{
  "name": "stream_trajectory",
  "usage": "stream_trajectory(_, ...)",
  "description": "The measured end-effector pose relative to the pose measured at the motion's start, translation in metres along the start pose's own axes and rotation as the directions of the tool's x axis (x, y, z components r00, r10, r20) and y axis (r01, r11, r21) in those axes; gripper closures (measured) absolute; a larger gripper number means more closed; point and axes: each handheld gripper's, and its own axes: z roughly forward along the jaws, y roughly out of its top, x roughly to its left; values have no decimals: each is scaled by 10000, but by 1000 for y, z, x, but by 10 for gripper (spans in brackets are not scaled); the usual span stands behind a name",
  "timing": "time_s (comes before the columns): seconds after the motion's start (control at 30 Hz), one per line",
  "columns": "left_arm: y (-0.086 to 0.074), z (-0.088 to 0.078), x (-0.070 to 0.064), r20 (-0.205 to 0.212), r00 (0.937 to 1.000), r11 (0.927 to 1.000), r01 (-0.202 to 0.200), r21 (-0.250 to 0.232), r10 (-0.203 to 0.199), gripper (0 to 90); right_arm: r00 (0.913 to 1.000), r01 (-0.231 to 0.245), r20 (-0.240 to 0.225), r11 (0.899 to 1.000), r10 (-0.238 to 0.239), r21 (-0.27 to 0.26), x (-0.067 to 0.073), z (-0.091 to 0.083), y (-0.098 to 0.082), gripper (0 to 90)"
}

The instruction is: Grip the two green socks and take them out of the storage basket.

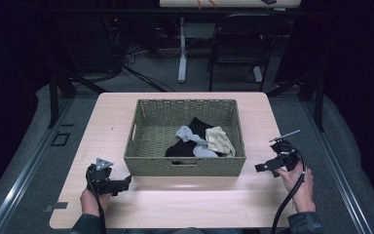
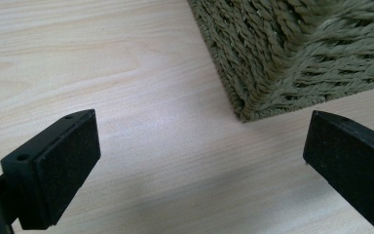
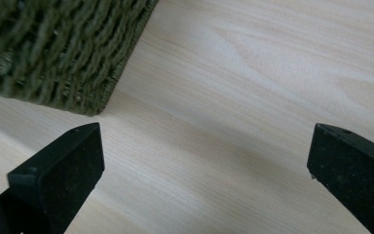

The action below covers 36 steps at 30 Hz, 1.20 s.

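left gripper gaping, right gripper gaping, flanking woven basket

Basket: an olive-green woven wicker rectangular basket sat upright mid-table, between my two hands, touching neither.
Contents: black, grey and beige cloth pieces lay crumpled together in its near right part.
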Motion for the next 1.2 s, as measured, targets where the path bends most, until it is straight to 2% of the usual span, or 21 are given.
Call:
stream_trajectory(0.2,-3,-4,1,-49,10000,10000,84,-9,-84,0,9997,166,-180,9995,-171,-276,5,-14,11,0)
stream_trajectory(0.43,-6,-4,3,-161,9996,9998,218,12,-218,0,9979,578,-281,9982,-582,-157,11,-25,27,0)
stream_trajectory(0.47,-6,-5,3,-145,9997,9998,212,32,-212,1,9970,757,-168,9971,-758,-79,14,-29,33,0)
stream_trajectory(0.57,-6,-5,3,-144,9997,9998,190,31,-190,1,9966,813,-144,9966,-815,-144,15,-33,37,0)
stream_trajectory(0.73,-6,-5,3,-142,9997,9998,182,0,-182,0,9940,1093,106,9938,-1091,-220,22,-51,51,0)
stream_trajectory(0.83,-6,-5,2,-127,9998,9999,170,12,-170,1,9933,1157,87,9929,-1155,-279,26,-56,57,0)
stream_trajectory(1.0,-6,-5,3,-129,9997,9998,187,37,-187,1,9885,1515,109,9872,-1511,-509,36,-71,72,9)
stream_trajectory(1.07,-6,-5,2,-132,9997,9998,185,25,-184,1,9836,1802,165,9819,-1795,-577,44,-79,83,12)
stream_trajectory(1.13,-6,-5,2,-114,9998,9999,160,5,-159,1,9831,1830,103,9812,-1827,-610,47,-81,87,14)
stream_trajectory(1.2,-6,-5,2,-119,9998,9999,164,4,-164,1,9752,2214,158,9734,-2209,-589,58,-87,101,21)
